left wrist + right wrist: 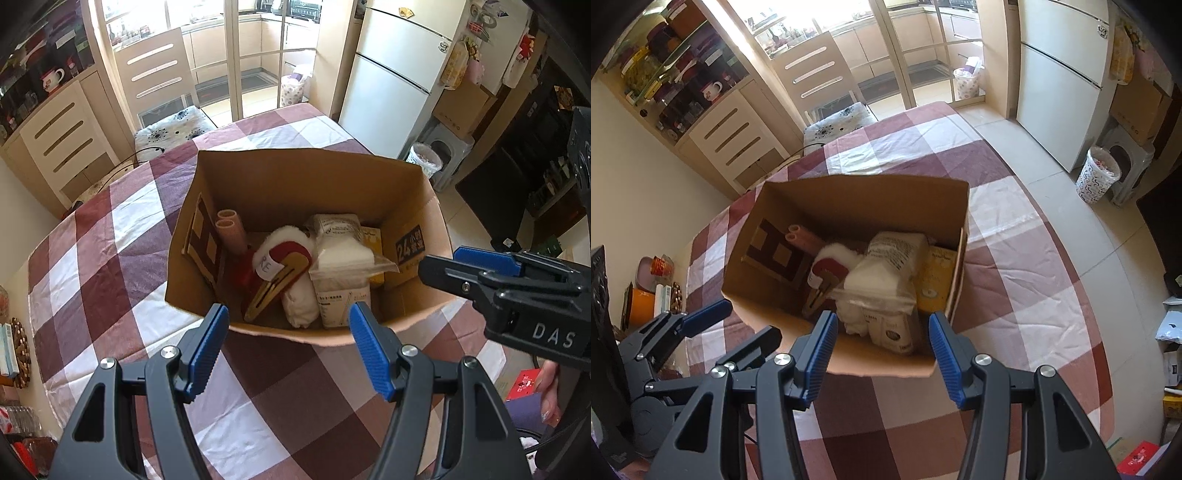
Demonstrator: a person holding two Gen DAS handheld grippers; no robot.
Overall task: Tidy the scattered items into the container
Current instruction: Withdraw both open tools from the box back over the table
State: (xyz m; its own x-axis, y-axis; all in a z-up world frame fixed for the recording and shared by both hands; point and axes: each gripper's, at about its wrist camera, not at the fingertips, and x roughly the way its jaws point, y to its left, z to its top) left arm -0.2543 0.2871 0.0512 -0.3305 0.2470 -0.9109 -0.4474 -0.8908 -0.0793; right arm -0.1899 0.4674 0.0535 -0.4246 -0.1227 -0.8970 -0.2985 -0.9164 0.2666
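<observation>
Container: 1 open cardboard box (295,177) (849,206), upright on the counter (110,229) (1015,258), which is covered in a checked maroon, purple and white cloth.
Box contents, left side: 1 flat brown card with square cut-outs (203,243) (775,258) leaning on the wall; 2 pink tubes (231,229) (805,240) side by side next to it.
Box contents, middle: 1 white plush item with red trim and a paper label (284,266) (831,266); 1 gold hair clip (271,288) (816,299) lying across it.
Box contents, right side: 2 white printed packets (340,258) (886,266), 1 stacked over the other, with clear plastic wrap; 1 yellow packet (373,236) (936,280) against the right wall.
Left claw (290,349): jaws spread wide, nothing between them, hovering at the near rim of the box. Seen also in the right wrist view (738,321), low left of the box.
Right claw (882,345): jaws spread wide, holding nothing, at the near rim. In the left wrist view (443,264) it sits by the right corner of the box.
Counter surface: 0 loose items visible around the box in either view.
Room: 1 white fridge (399,74) (1063,74), 1 chair (162,74) (820,81), 1 patterned bin (424,160) (1097,177) near the fridge.
</observation>
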